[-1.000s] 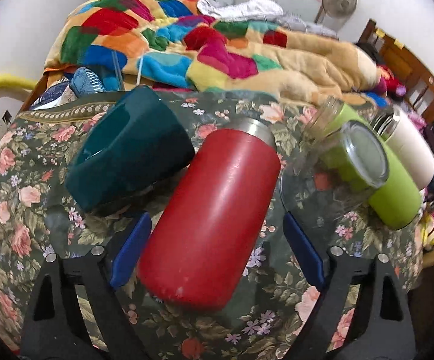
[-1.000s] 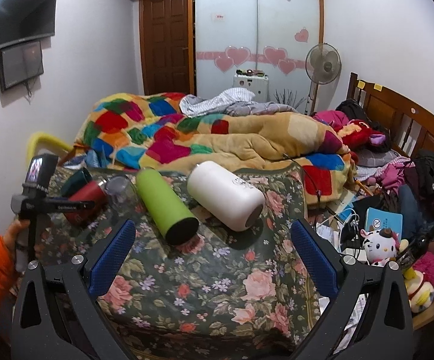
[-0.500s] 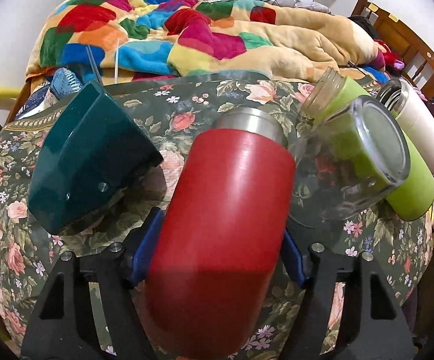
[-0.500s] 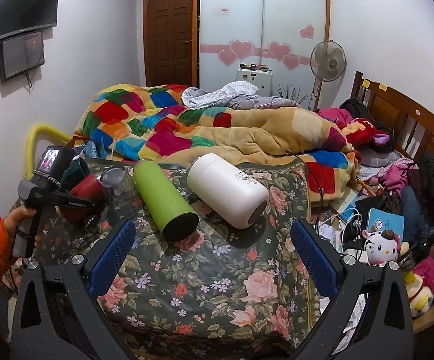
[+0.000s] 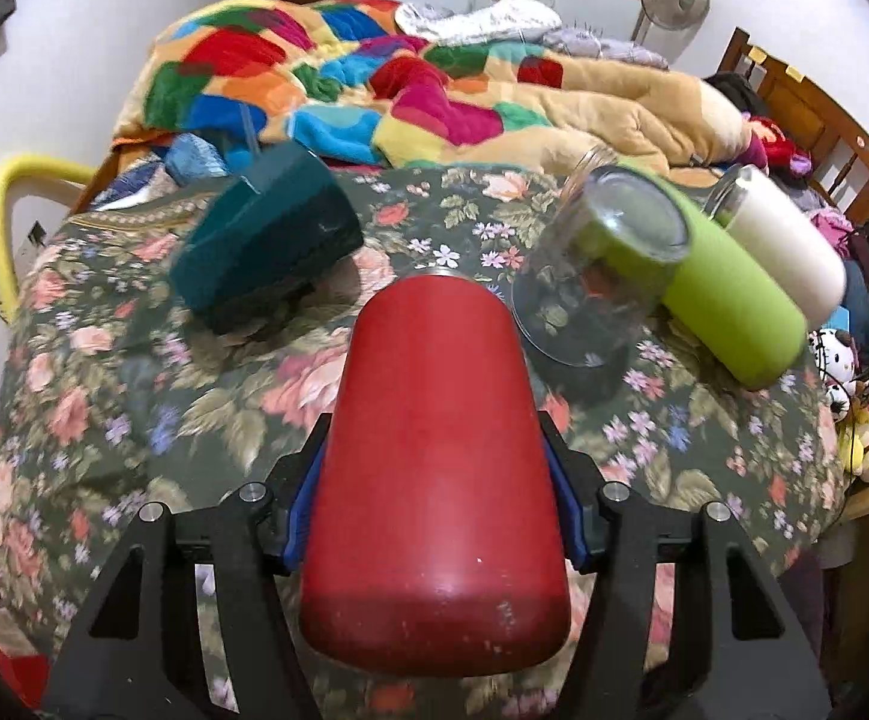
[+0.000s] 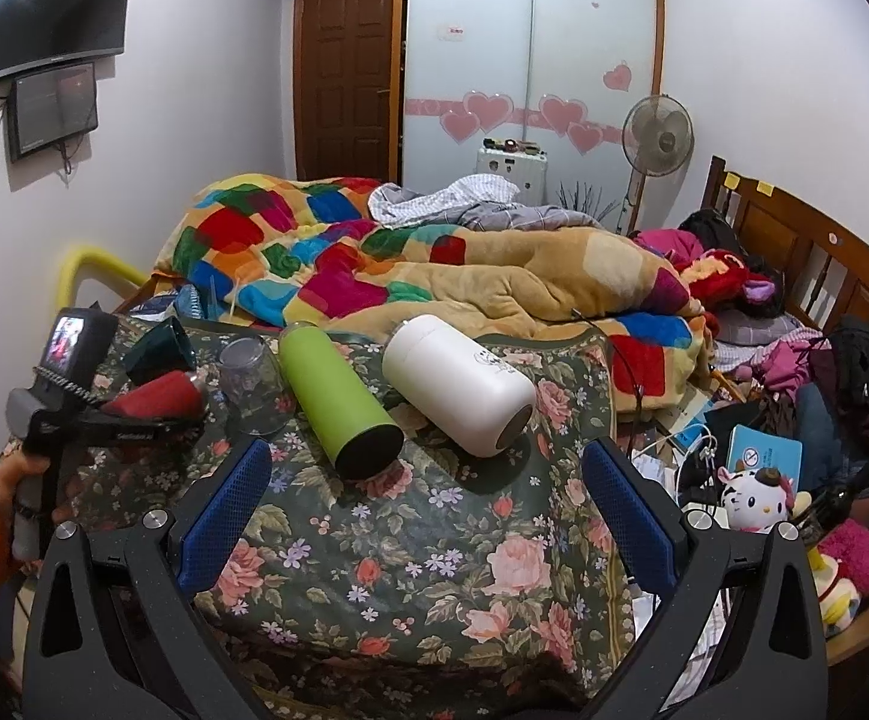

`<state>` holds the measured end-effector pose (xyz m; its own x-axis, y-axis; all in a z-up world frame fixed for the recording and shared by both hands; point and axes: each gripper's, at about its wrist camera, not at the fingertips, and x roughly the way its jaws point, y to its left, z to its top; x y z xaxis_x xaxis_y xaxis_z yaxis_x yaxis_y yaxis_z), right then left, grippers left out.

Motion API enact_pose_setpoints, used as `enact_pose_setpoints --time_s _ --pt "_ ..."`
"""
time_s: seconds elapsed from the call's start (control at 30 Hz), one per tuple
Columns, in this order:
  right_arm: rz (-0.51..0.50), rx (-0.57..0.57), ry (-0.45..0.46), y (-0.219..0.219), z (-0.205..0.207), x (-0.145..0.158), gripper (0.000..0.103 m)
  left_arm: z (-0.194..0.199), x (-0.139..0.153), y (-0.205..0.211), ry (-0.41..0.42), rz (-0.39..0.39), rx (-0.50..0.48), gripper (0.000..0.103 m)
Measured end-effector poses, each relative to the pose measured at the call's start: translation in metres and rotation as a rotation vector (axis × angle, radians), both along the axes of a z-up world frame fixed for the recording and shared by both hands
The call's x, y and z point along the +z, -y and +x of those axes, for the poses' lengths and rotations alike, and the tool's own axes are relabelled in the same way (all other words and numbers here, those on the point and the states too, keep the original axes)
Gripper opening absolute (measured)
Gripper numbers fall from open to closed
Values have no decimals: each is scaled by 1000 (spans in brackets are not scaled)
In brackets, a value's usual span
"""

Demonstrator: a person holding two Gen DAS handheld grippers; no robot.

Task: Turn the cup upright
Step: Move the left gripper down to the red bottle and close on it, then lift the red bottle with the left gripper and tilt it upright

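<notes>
A red cup (image 5: 434, 480) lies lengthwise between the blue pads of my left gripper (image 5: 434, 516), which is shut on its sides and holds it a little above the floral cloth (image 5: 134, 420), steel rim pointing away. The red cup (image 6: 158, 399) also shows in the right wrist view, held in the left gripper (image 6: 134, 420). My right gripper (image 6: 428, 498) is open and empty above the cloth's near side.
On the cloth lie a dark teal cup (image 5: 266, 240) on its side, a clear glass (image 5: 602, 276) upside down, a green bottle (image 5: 728, 300) and a white bottle (image 5: 782, 246) on their sides. A bed with a colourful quilt (image 5: 344, 90) is behind. Clutter and toys (image 6: 752, 492) lie right.
My left gripper has closed on the red cup and lifted it, drawing back from the teal cup and glass. The right gripper has barely moved.
</notes>
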<state>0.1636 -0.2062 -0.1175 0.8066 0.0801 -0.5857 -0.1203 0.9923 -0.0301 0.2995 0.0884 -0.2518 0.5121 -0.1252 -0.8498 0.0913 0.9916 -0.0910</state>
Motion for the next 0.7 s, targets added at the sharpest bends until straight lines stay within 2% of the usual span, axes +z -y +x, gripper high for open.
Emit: enact_pose_setpoints --time_s 0.2,0.4,0.57,0.7 --pt "7 21 30 -4 -12 7 103 -40 42 4 87 4 3 61" --pt "8 30 57 -4 -24 14 103 -69 78 33 185 20 -56 61" --pt "10 30 71 -3 -31 16 103 -81 88 65 228 6 -120 61" --pt "-2 26 71 -1 -33 14 103 -81 80 90 216 -21 -166 61"
